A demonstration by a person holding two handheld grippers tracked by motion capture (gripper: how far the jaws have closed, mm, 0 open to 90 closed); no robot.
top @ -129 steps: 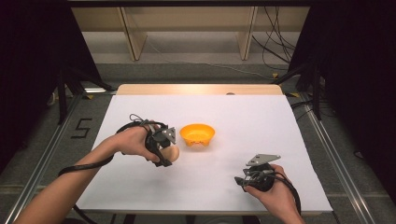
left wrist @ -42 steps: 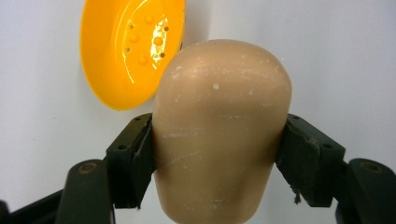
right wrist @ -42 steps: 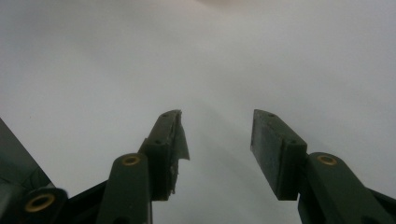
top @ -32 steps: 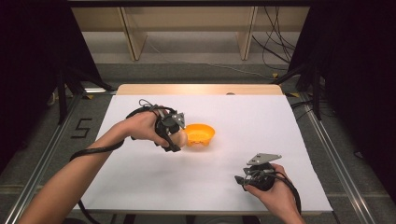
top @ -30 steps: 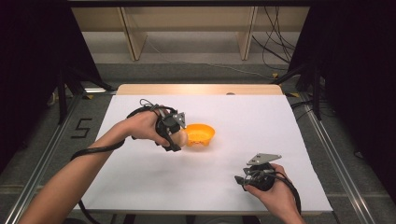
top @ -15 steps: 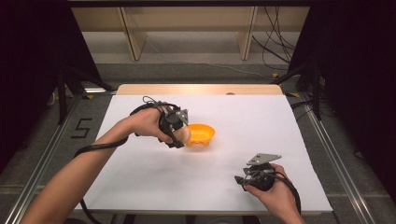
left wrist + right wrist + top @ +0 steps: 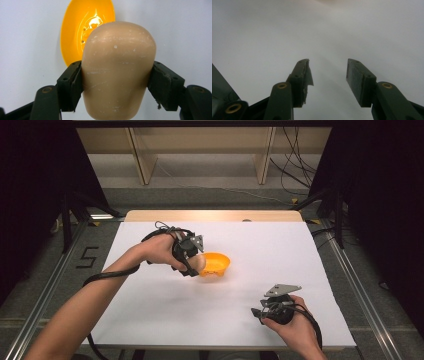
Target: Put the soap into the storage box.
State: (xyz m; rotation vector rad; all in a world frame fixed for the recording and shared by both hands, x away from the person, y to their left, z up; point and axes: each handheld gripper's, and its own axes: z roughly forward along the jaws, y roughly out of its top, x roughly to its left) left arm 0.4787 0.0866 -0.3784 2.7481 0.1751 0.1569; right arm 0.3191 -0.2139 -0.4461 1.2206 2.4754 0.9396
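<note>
While the left claw clamps the tan soap bar, the orange soap dish lies just beyond the bar's rounded far end.

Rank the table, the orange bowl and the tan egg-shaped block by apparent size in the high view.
1. table, by far the largest.
2. orange bowl.
3. tan egg-shaped block, mostly hidden behind the left gripper, so its rank is unsure.

The beige lump hides part of the orange bowl, whose rim the frame's top crops.
</note>
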